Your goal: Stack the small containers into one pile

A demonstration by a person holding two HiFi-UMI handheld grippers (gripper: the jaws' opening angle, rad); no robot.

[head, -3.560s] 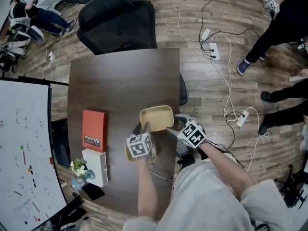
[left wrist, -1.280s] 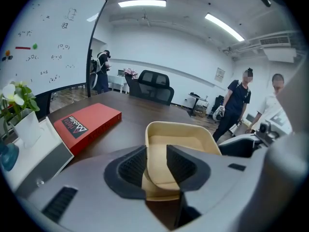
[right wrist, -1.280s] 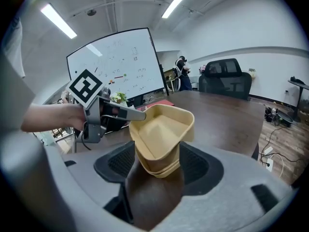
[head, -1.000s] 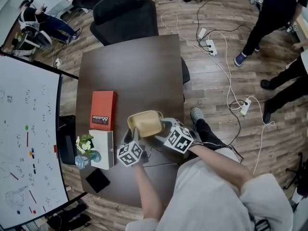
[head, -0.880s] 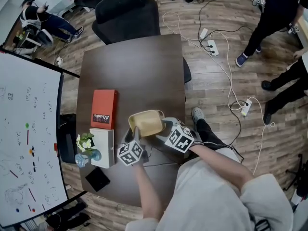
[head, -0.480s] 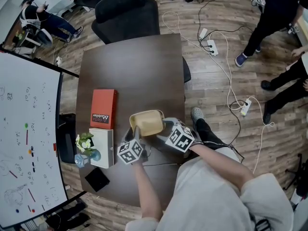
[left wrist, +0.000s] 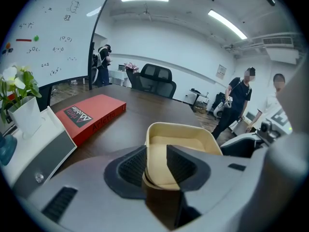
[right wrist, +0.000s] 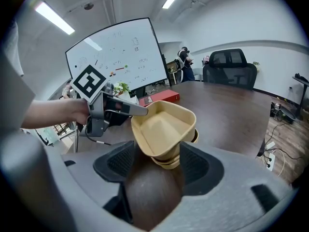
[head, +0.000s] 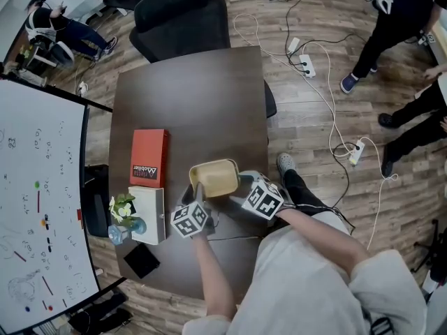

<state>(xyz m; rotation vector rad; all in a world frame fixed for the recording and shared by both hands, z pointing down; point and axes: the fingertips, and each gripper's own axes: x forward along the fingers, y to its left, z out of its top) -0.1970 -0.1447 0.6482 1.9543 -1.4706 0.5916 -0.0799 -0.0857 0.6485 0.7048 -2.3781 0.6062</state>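
Observation:
A pile of tan containers (head: pixel 213 179) stands near the front right of the dark table (head: pixel 188 96). The top container (right wrist: pixel 161 124) sits tilted in the ones below. My left gripper (head: pixel 198 191) comes in from the near left. It is shut on the top container's near wall (left wrist: pixel 155 164), one pad outside and one inside. My right gripper (head: pixel 242 182) reaches in from the right. Its pads flank the lower part of the pile (right wrist: pixel 168 161) and press against it.
A red book (head: pixel 149 158) lies left of the pile. Nearer me are a white box (head: pixel 148 216), a small vase of flowers (head: pixel 122 218) and a black item (head: pixel 142 260). A whiteboard (head: pixel 38 208) stands at the left, an office chair (head: pixel 183 19) behind the table. Cables and people are on the floor at right.
Since the oldest frame the separate tan containers have come together into one pile between my grippers. Over the last second neither gripper nor the pile has visibly moved.

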